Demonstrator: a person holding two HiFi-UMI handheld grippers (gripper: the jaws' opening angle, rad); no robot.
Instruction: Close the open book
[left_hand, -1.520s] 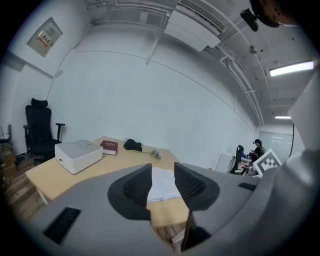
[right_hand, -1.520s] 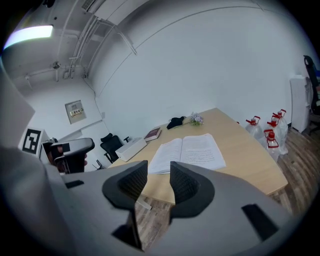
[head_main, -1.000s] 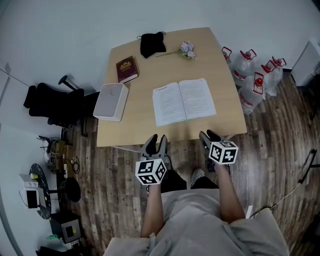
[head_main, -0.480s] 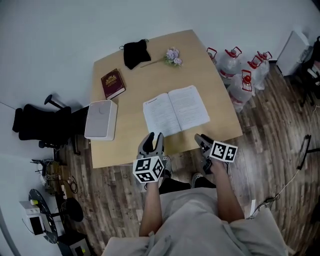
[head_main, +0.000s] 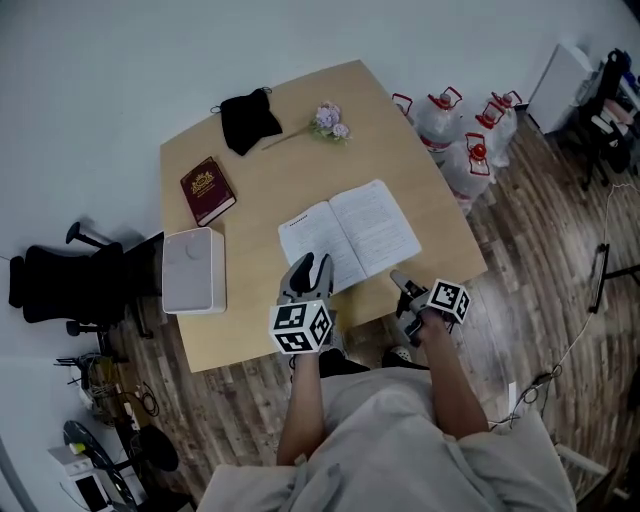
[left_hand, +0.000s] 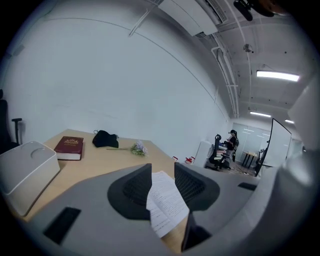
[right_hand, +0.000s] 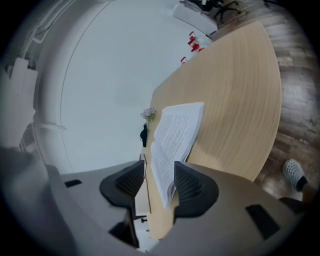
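The open book (head_main: 350, 233) lies flat on the wooden table (head_main: 260, 320), white pages up, near the front edge. My left gripper (head_main: 311, 263) hovers over the near edge of the book's left page. Its jaws stand open and the page (left_hand: 165, 200) shows through the gap. My right gripper (head_main: 399, 280) is at the table's front edge, just right of the book's near right corner. It is rolled onto its side and open, with nothing between its fingers. In the right gripper view the book (right_hand: 177, 135) lies just ahead of the right gripper (right_hand: 159, 172).
A dark red closed book (head_main: 207, 190), a white box (head_main: 193, 270), a black cloth (head_main: 249, 121) and a small flower sprig (head_main: 327, 119) share the table. Water jugs (head_main: 455, 135) stand on the floor at the right. A black chair (head_main: 70, 285) is at the left.
Both grippers have moved forward from in front of the table to the book's near edge. The right gripper has rolled onto its side and dropped a little.
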